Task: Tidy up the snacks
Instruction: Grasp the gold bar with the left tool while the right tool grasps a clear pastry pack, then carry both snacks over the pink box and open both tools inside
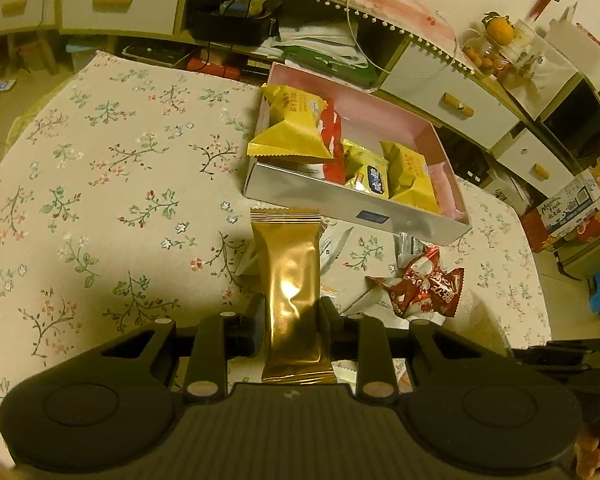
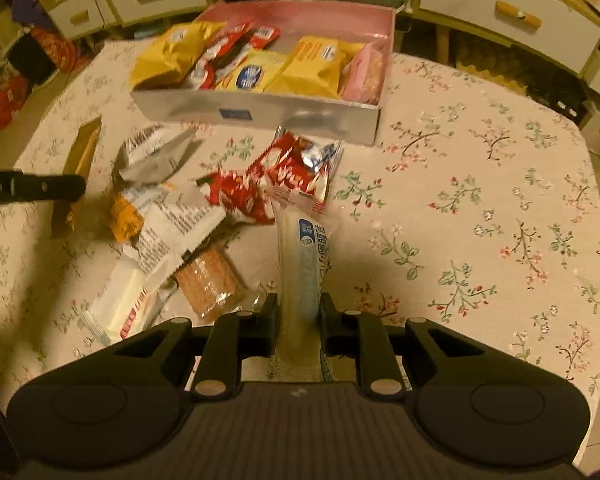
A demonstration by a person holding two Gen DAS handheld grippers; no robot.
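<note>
Two tongs (image 1: 290, 312), two clamped packets (image 1: 290, 280).

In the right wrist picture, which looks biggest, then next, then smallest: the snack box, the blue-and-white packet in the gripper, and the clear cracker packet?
1. Snack box, clearly the largest.
2. Blue-and-white packet, held in the right gripper; it is closer to the camera, so it may look bigger than it is.
3. Clear cracker packet, slightly smaller looking; close call with the second.
</note>
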